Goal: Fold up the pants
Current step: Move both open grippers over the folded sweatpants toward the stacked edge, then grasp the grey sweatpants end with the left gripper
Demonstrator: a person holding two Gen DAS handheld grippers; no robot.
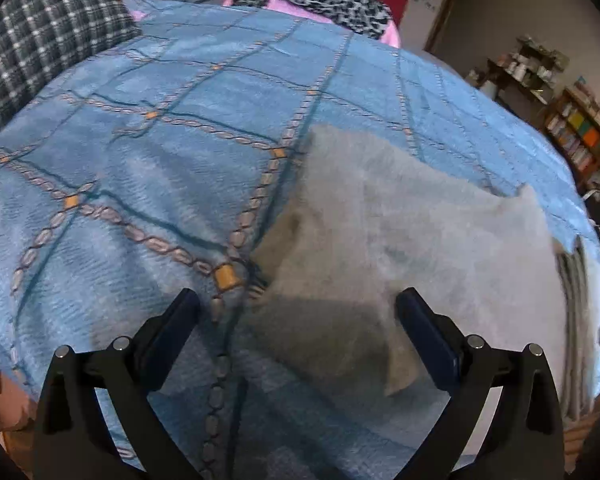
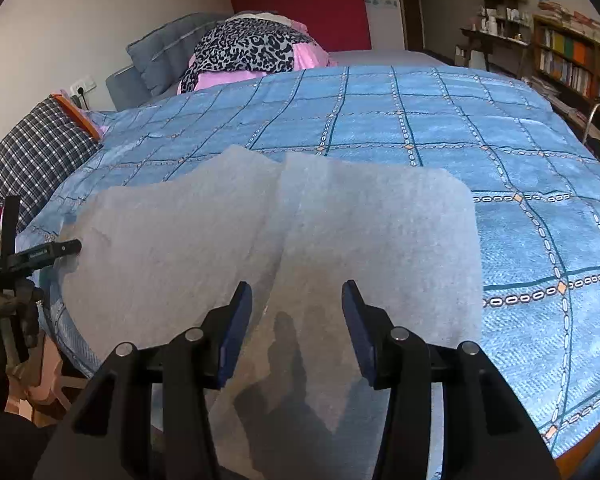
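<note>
Right now I've got the pale grey pants (image 2: 300,232) spread on the blue bedspread (image 2: 480,128), folding barely begun; left gripper (image 1: 298,316) and right gripper (image 2: 297,312) both hover spread apart, empty, so next I'd pinch an edge

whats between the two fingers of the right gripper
Only the pale grey pants, seen in the right wrist view. The right gripper is open over the fabric lying on the blue bedspread, with nothing clamped.
</note>
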